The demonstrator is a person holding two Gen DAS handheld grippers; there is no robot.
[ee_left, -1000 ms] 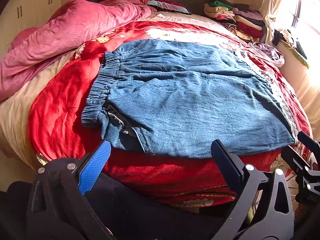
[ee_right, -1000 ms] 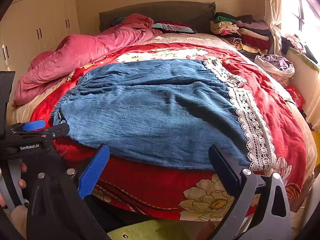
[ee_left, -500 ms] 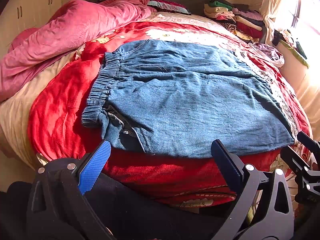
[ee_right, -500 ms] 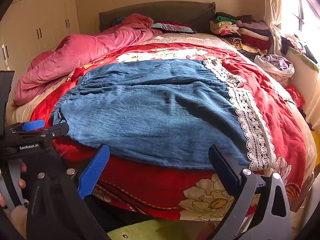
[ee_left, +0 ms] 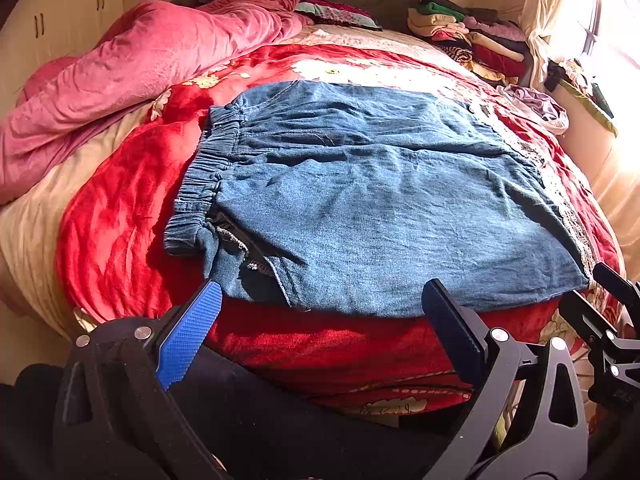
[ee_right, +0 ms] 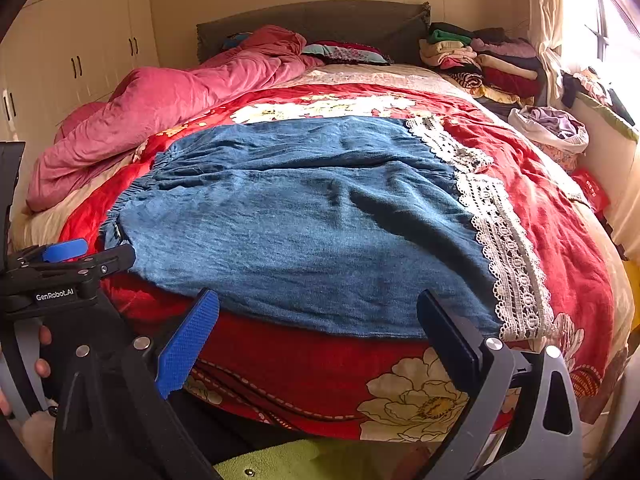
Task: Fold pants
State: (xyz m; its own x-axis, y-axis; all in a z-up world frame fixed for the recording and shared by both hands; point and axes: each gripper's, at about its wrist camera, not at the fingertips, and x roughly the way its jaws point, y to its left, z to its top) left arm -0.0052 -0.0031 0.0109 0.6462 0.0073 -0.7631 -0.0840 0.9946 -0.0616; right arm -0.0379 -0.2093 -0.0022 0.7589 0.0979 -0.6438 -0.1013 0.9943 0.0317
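crumpled denim pants (ee_left: pixel 360 200), lace hem (ee_right: pixel 504 248), possibly crochet

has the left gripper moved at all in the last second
No. In the left wrist view the left gripper stays open, and the near hem of the denim pants sits at the same spot between its fingers on the red blanket.

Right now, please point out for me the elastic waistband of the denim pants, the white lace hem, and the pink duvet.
elastic waistband (ee_left: pixel 208 168), left wrist view, on the gathered middle of the band.
white lace hem (ee_right: pixel 508 252), right wrist view, on the lace strip midway along.
pink duvet (ee_right: pixel 168 112), right wrist view, on its bunched middle.
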